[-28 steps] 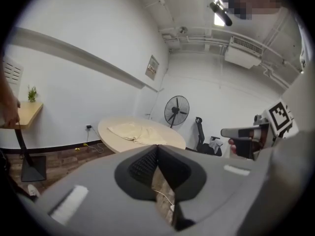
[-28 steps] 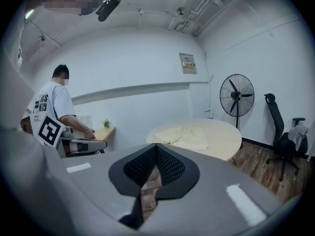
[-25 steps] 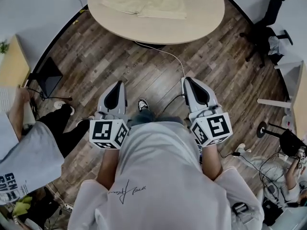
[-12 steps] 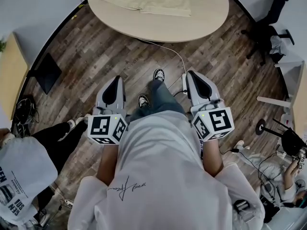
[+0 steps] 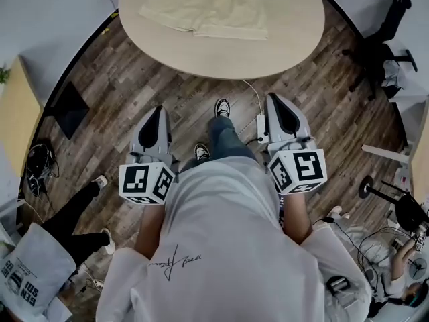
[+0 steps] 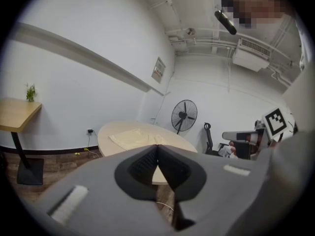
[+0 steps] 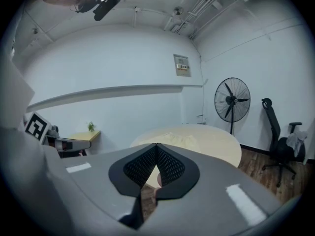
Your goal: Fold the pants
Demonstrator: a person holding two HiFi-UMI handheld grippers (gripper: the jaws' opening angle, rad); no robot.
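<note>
The round table [image 5: 295, 45] sits nearer in the head view than a second ago, so I am closing on it but not there yet. The cream pants [image 5: 213, 9] lie spread on the table's far half, untouched. My left gripper [image 5: 156, 113] and right gripper [image 5: 276, 102], both clenched on nothing, hang short of the table's near edge. Folding hasn't begun.

The left tongs [image 5: 155, 113] and right tongs [image 5: 275, 99] are matt grey plastic with black ribbed pads [image 7: 170, 166]. Ahead of them the pants [image 5: 211, 9] are pale cream cloth — soft, matt, lightly creased — on a table [image 5: 281, 45] with a smooth pale wood top. Beneath them the floor [image 5: 134, 92] is dark, grainy wood planks.
</note>
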